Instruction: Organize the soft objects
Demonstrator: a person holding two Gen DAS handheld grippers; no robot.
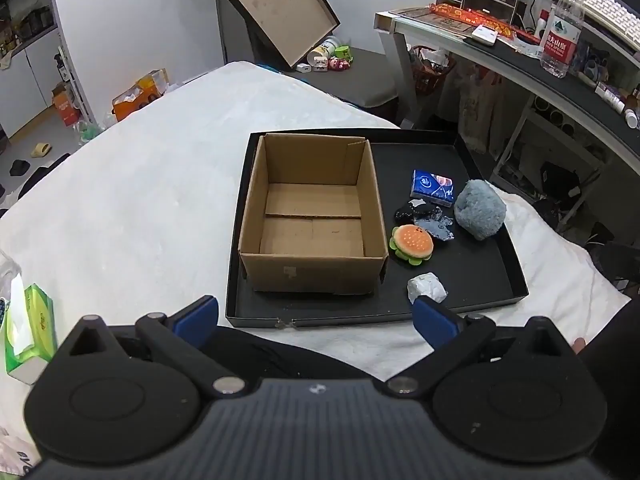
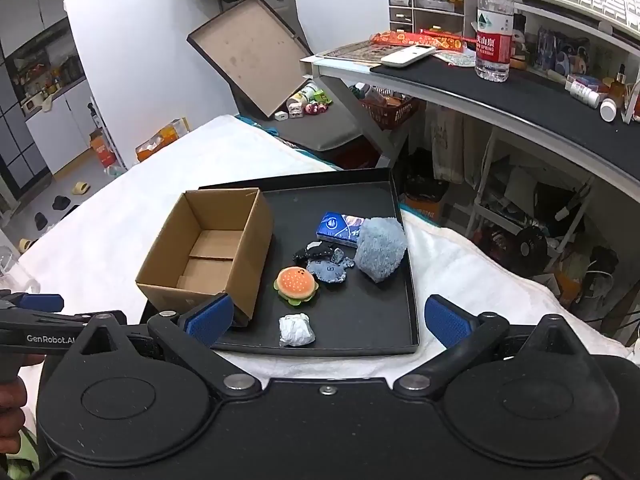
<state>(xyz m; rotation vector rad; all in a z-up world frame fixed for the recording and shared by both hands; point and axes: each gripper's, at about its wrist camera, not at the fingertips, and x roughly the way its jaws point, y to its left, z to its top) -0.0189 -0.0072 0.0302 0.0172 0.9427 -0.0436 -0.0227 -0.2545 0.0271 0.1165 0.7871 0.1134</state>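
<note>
**A:** White padded cloth (image 1: 160, 184) covers the work surface; desk (image 1: 520, 60) behind. Left wrist view first?

**B:** Yes. Left gripper (image 1: 316, 316) held low at the near edge of the black tray (image 1: 500, 264), aimed forward over it, blue pads spread wide, nothing between them. Cardboard box (image 1: 312, 216) sits in the tray's left half, open-topped, nothing in it. To its right on the tray floor: burger plush (image 1: 412, 245), grey-blue fluffy ball (image 1: 480, 210), tissue pack (image 1: 433, 188), dark sequinned piece (image 1: 430, 220), white crumpled wad (image 1: 426, 287) nearest the right pad.

**A:** Right wrist view?

**B:** Right gripper (image 2: 328, 320) also low and near the tray (image 2: 410, 280), angled in from the right side; pads wide apart, holding nothing. Left pad overlaps the box (image 2: 208, 256) corner in the picture; contact cannot be told. Burger (image 2: 296, 284), ball (image 2: 380, 248), wad (image 2: 296, 330) and tissue pack (image 2: 340, 229) all rest loose on the tray. Left gripper's finger (image 2: 40, 304) shows at the left edge.
</note>
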